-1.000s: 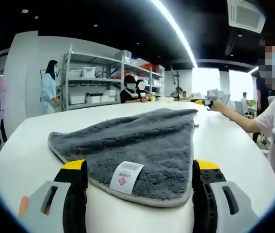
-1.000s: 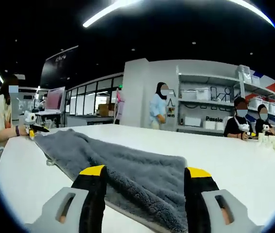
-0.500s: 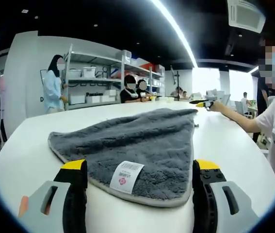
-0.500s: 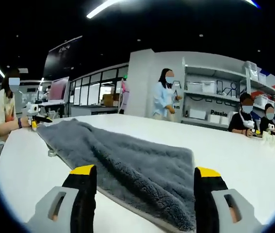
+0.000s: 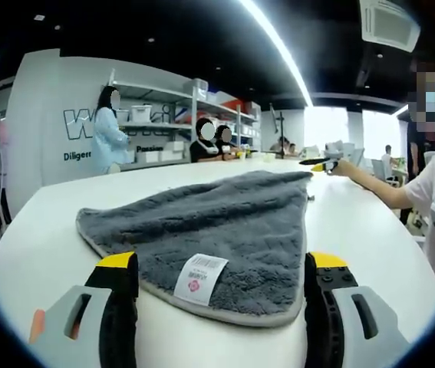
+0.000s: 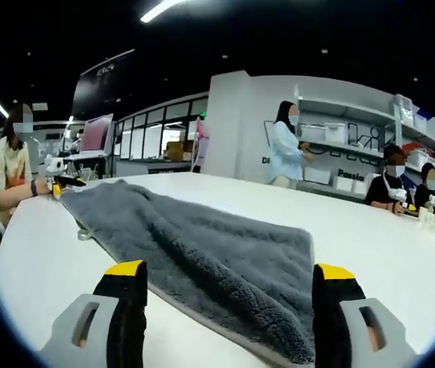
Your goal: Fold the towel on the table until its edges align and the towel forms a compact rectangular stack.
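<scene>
Readable text was scarce. In left gripper view, far wall [image 5: 56, 123] carried large white-outline letters, partly hidden by a standing person; only a "W" at the start could be made out. Below them ran a smaller dark line starting "Diligen…", rest cut off by that person. Further right on the same wall, behind the shelving, a word beginning "Pass…" showed, rest unclear. Near edge of towel [image 5: 225, 222] had a white label [image 5: 200, 279] w/ a barcode and a pink-red logo; its print was too small to read. In right gripper view, wall lettering by the shelves was too blurred to read.
</scene>
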Tool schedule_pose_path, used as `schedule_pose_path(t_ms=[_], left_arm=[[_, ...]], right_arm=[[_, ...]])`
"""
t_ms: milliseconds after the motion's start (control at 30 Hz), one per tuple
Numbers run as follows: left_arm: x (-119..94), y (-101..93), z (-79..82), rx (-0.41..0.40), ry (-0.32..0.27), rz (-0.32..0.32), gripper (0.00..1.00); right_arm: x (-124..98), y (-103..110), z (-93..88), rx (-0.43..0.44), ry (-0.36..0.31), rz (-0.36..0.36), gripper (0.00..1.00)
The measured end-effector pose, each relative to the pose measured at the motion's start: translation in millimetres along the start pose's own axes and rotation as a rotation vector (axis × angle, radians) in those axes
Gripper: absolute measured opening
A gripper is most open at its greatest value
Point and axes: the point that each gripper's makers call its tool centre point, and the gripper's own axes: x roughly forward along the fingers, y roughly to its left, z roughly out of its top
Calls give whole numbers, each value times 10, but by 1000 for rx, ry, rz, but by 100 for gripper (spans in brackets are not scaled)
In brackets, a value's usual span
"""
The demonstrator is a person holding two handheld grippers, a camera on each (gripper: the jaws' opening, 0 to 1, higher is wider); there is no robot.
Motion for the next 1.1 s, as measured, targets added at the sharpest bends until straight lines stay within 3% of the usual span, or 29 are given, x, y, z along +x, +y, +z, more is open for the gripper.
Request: schedule_pose_path(t_ms=[1100], left_arm=[[-1, 7, -5, 1, 2, -1, 88]], right_arm=[[33, -120, 10, 9, 6, 7, 93]])
